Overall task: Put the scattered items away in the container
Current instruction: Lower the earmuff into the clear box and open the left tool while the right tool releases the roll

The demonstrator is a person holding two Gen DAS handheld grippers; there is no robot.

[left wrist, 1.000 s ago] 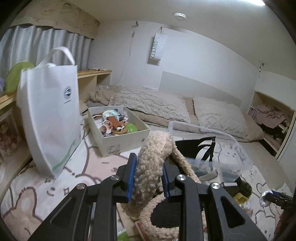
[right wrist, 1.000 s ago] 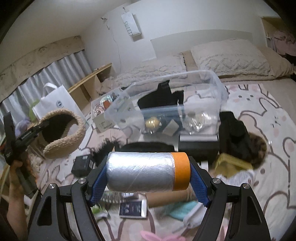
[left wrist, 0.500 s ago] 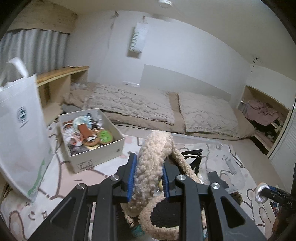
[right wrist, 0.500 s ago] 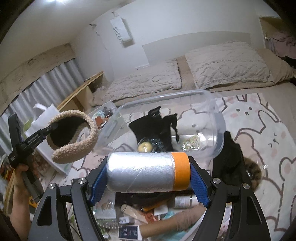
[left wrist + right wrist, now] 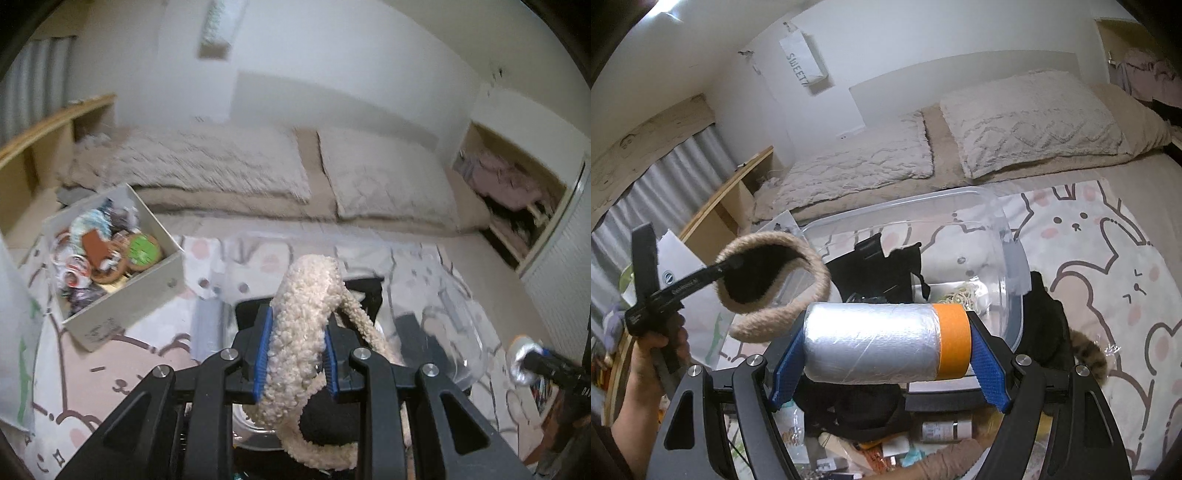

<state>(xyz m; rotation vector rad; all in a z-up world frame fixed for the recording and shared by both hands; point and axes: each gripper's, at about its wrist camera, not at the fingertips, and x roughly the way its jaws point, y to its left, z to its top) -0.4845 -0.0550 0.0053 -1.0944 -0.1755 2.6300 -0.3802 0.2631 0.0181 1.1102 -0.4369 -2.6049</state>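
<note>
My left gripper (image 5: 295, 354) is shut on a fluffy beige earmuff (image 5: 306, 314) with a black lining; it also shows in the right wrist view (image 5: 775, 280), held above the left end of the clear plastic container (image 5: 1012, 254). My right gripper (image 5: 886, 350) is shut on a silver film roll with an orange band (image 5: 886, 343), held above the container's near edge. The container (image 5: 461, 332) holds a black fabric item (image 5: 886, 269) and small bits. The roll's end also shows at the right of the left wrist view (image 5: 521, 362).
A white cardboard box (image 5: 122, 295) full of trinkets stands to the left. A white tote bag (image 5: 14, 332) is at the far left. Loose items (image 5: 886, 443) and black clothing (image 5: 1045, 325) lie on the bunny-print blanket (image 5: 1108, 258). Pillows (image 5: 1034, 118) lie behind.
Both grippers have moved forward and over the clear container with their loads. The left wrist view swung right, so the tote bag slid out to the left edge.
</note>
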